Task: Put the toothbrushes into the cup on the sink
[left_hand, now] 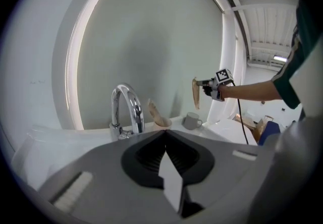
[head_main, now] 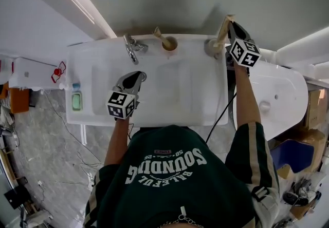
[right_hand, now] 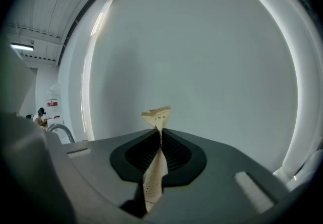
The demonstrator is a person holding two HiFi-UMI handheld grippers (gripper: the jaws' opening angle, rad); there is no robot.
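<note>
R gripper [head_main: 232, 26] clamped on paper-wrapped toothbrush [head_main: 223, 31], just above grey cup [head_main: 211, 48] at sink [head_main: 180, 96] back edge, L gripper [head_main: 135, 76] jaws together w/ nothing held, tan cup [head_main: 169, 44] beside tap [head_main: 131, 48]

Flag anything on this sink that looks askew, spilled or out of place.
Nothing is spilled or damaged. One wrapped toothbrush leans askew in the tan cup beside the faucet, while the right hand-held gripper holds a second wrapped toothbrush in the air above the grey cup.
</note>
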